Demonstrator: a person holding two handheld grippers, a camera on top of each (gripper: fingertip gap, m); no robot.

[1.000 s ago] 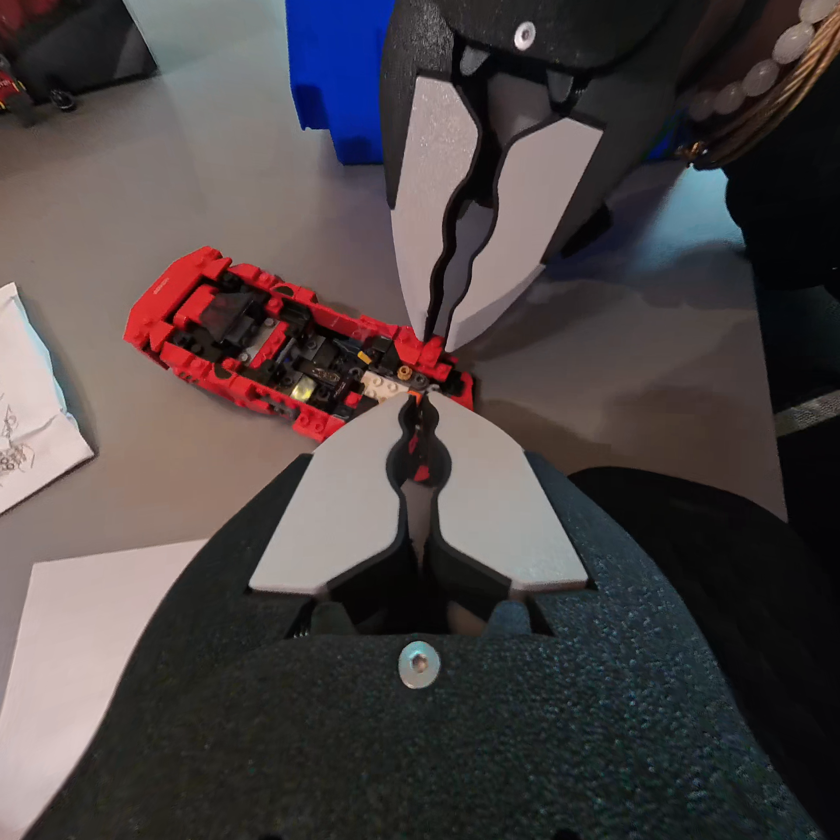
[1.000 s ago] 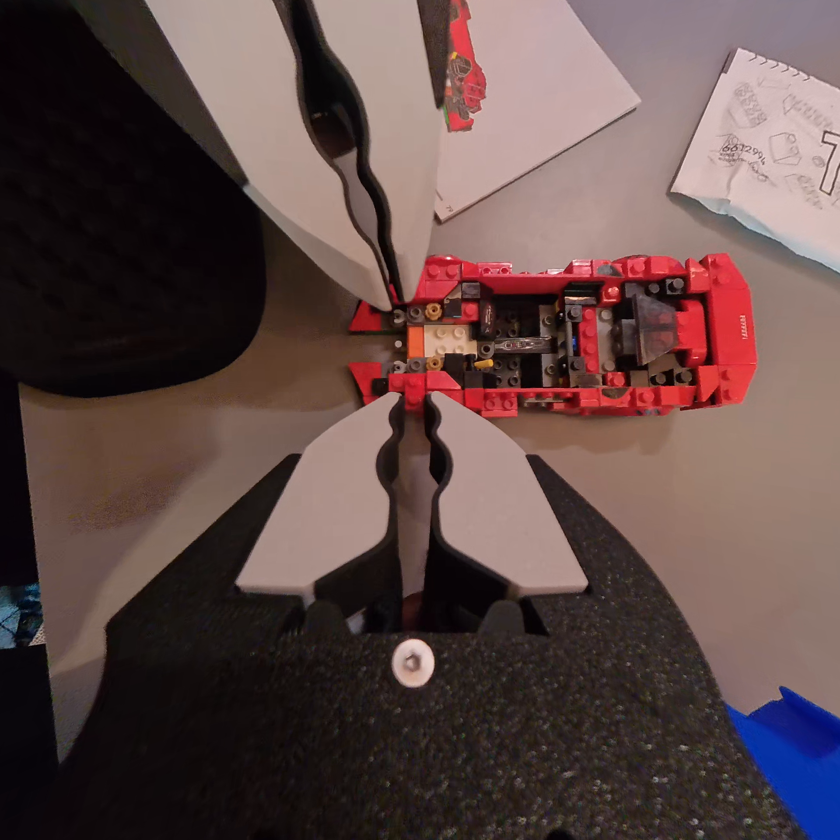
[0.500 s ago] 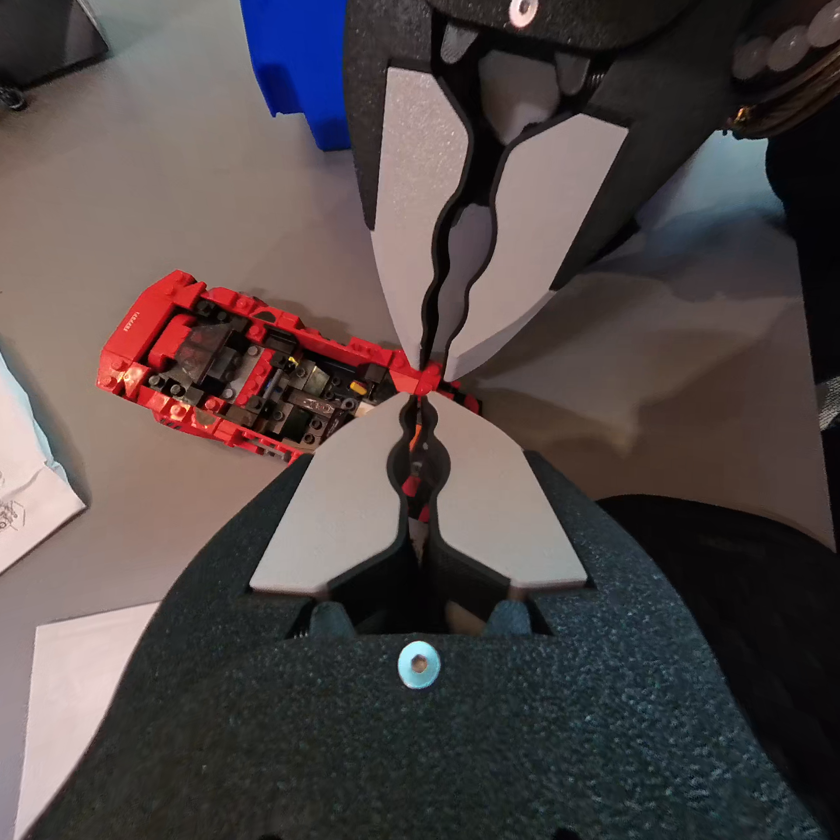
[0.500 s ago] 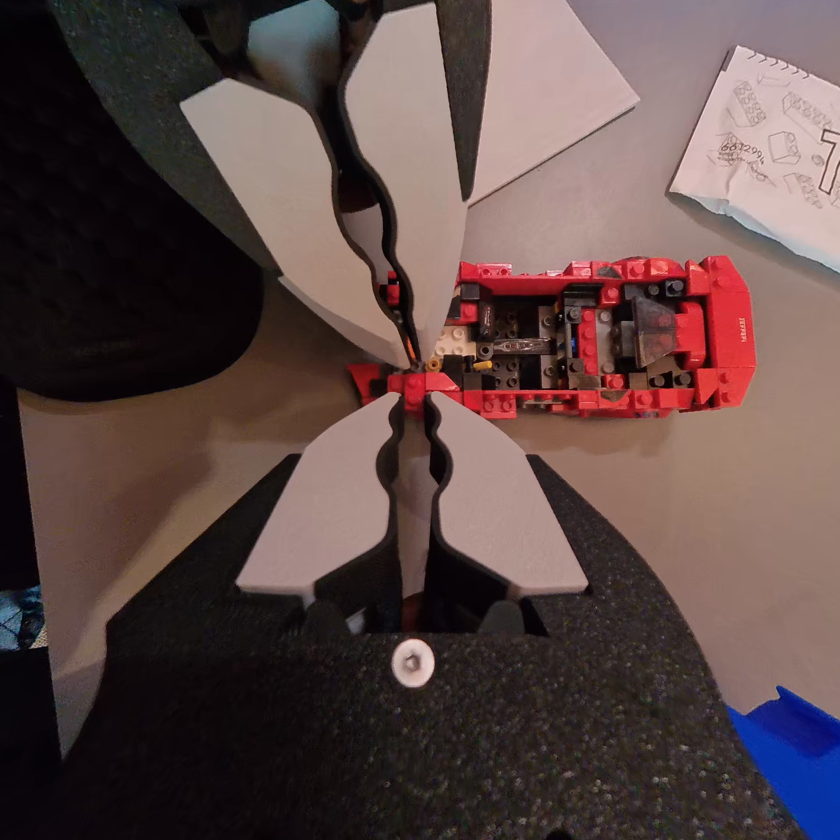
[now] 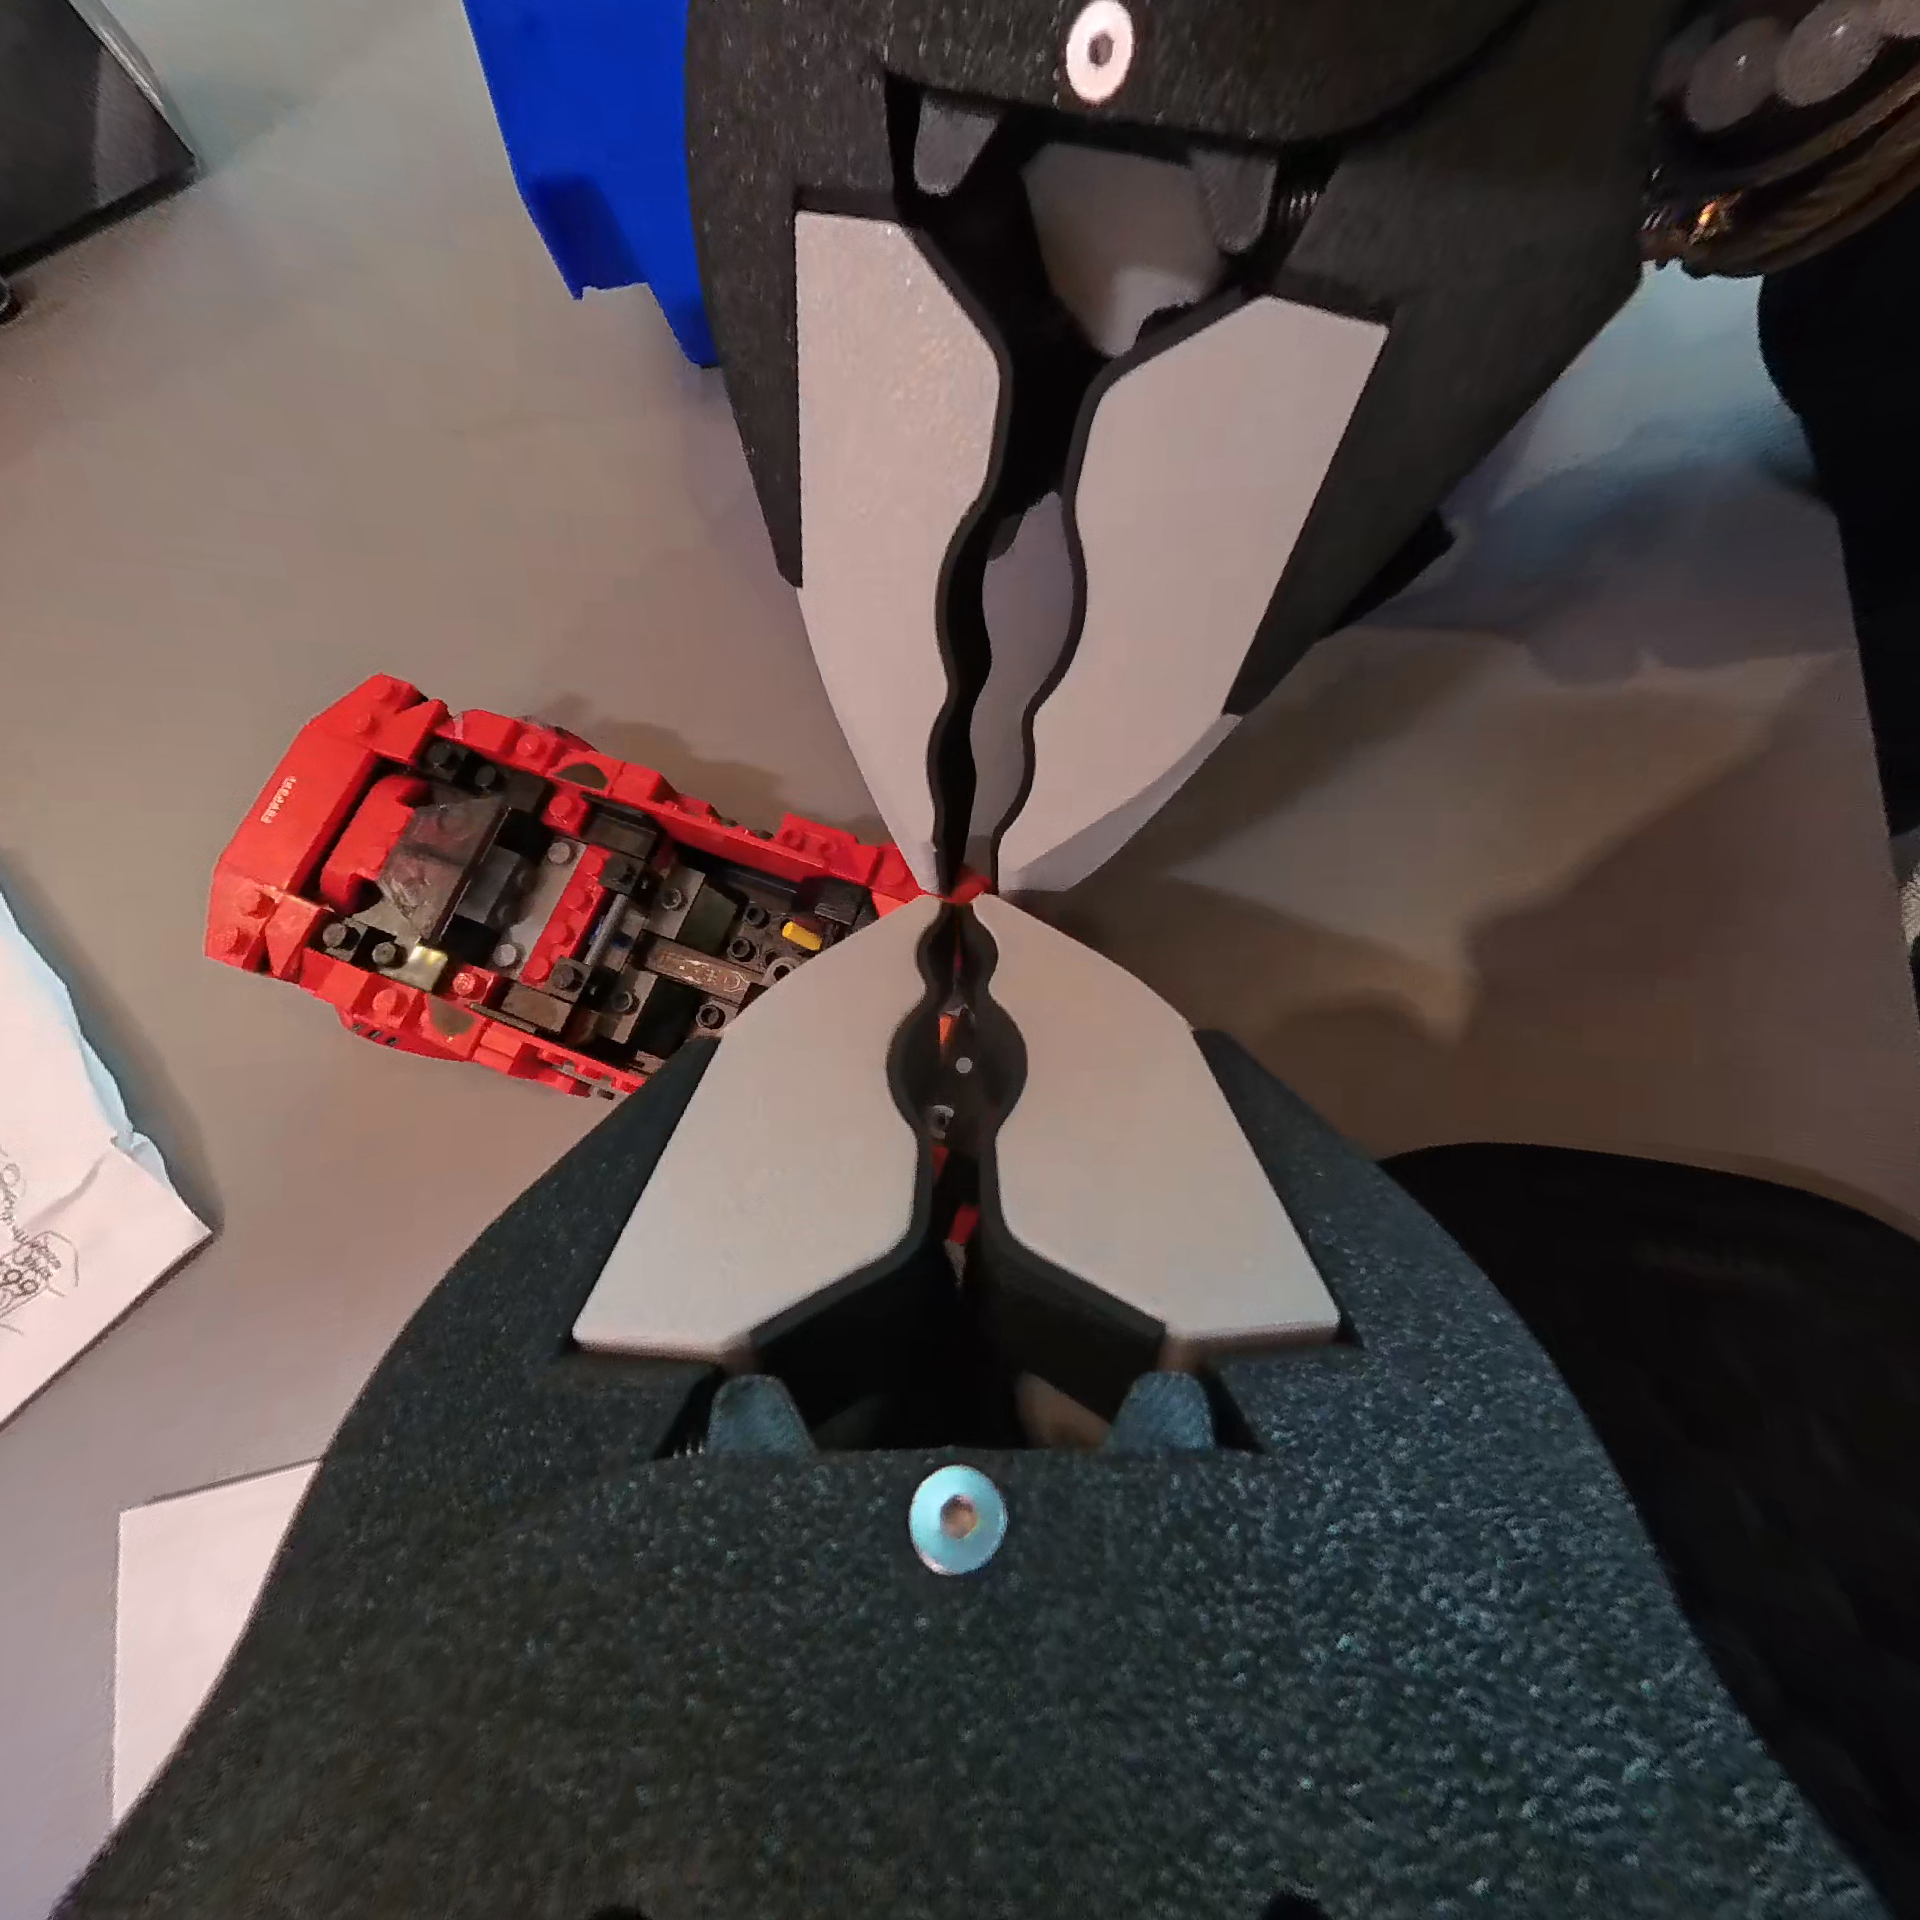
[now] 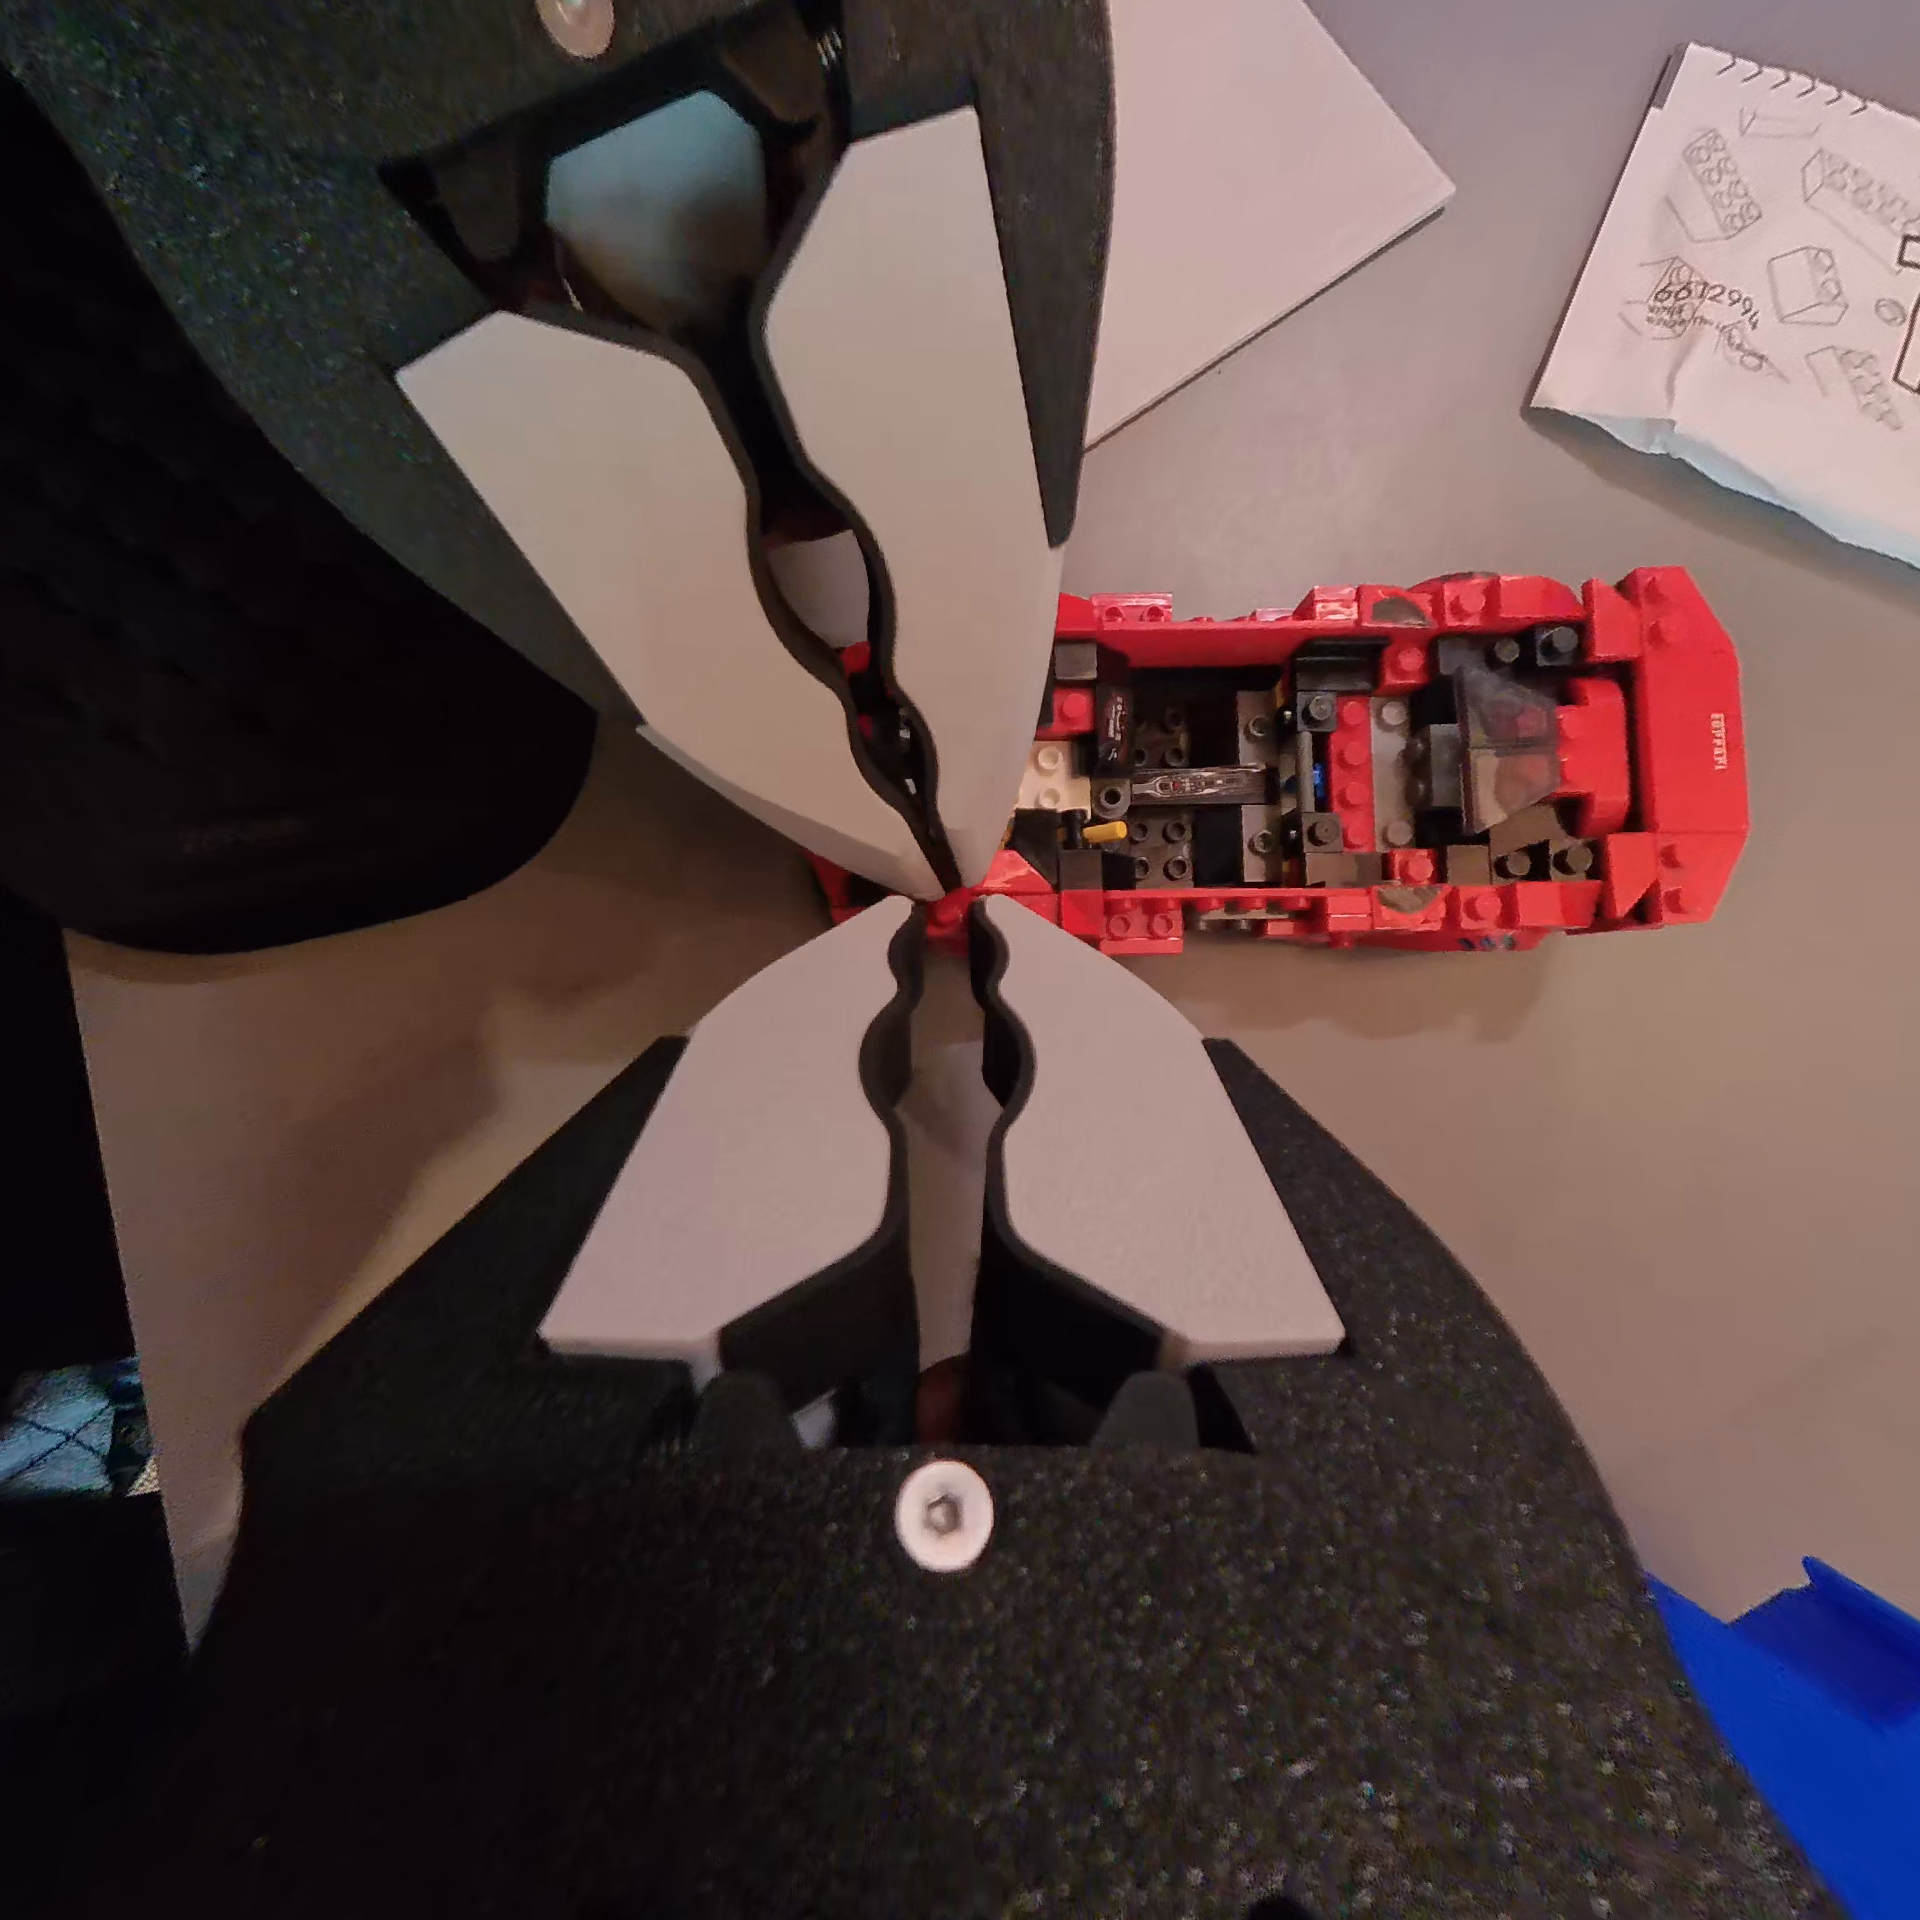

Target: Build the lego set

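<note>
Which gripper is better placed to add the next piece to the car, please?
Probably left: the left gripper holds a small piece at the car's end, while the right gripper pinches its corner.

Red brick-built toy car (image 6: 1455,769): small white lettering on one end.
White crumpled paper bag (image 6: 1756,291): printed digits, a large number and brick line drawings.

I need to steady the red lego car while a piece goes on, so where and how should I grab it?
Grip the red lego car across its width at the middle, jaws on the two long straight red side walls, coming from above. It lies flat on the table, top open and studded, so the sides are the firmest flat faces.
</note>
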